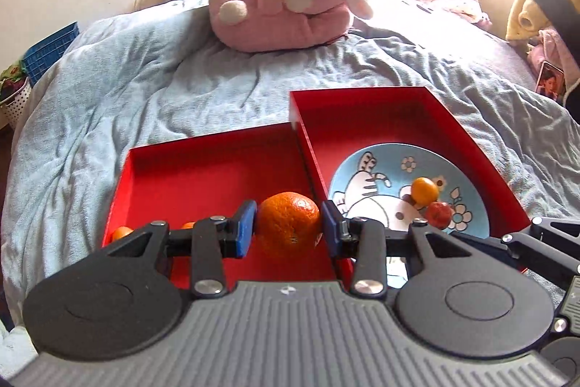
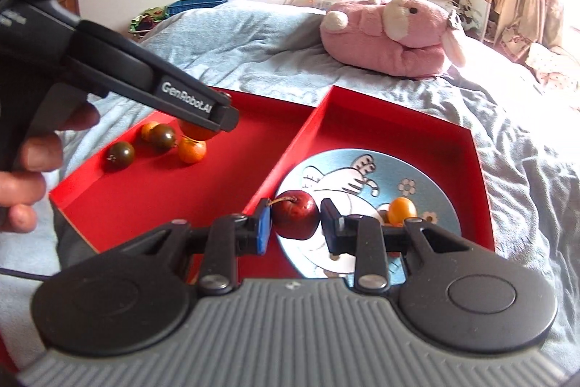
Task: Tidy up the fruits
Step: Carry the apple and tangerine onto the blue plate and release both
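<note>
bed [image 1: 145, 89] blue blanket | left jaws clamp orange [image 1: 289, 223] | right jaws clamp red fruit [image 2: 296, 215]

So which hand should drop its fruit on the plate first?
Right, likely. The right gripper holds the red fruit directly over the blue plate. The left gripper holds the orange over the left red tray, beside the plate's tray.

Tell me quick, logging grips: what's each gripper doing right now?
Left gripper: shut on the orange.
Right gripper: shut on the red fruit over the blue plate.
</note>
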Available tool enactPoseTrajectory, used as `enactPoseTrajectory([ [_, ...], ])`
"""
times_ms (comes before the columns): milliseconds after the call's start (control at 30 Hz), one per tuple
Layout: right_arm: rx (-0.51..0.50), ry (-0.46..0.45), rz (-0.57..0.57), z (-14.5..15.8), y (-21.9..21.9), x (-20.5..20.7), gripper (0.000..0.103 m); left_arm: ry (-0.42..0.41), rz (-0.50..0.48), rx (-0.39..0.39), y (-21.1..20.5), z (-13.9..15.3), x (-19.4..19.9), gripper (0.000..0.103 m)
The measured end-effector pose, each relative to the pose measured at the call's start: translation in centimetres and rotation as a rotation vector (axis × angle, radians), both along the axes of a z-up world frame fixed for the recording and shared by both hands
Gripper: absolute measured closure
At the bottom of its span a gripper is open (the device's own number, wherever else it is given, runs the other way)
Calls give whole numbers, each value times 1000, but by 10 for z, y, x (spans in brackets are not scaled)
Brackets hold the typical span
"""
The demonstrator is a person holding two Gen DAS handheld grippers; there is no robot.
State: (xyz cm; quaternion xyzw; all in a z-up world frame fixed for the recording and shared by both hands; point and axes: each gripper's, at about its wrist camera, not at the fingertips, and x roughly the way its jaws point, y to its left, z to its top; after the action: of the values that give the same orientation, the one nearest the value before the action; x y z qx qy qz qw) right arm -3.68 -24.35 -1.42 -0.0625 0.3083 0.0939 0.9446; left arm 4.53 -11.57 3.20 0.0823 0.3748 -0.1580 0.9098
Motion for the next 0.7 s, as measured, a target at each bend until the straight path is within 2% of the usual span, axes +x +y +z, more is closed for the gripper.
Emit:
enactPoseTrajectory([
  [133, 2, 32, -69, -13, -23, 8, 70, 32, -71, 7, -32, -13, 6, 58],
  [300, 19, 81, -96, -27, -35, 18, 70, 72, -130, 21, -61, -36, 17, 58],
  [500, 26, 130, -92, -41, -37, 29, 70, 127, -137, 34, -80, -64, 35, 58],
  [700, 33, 161, -99, -51, -38, 35, 70, 152, -129, 40, -86, -77, 48, 57],
])
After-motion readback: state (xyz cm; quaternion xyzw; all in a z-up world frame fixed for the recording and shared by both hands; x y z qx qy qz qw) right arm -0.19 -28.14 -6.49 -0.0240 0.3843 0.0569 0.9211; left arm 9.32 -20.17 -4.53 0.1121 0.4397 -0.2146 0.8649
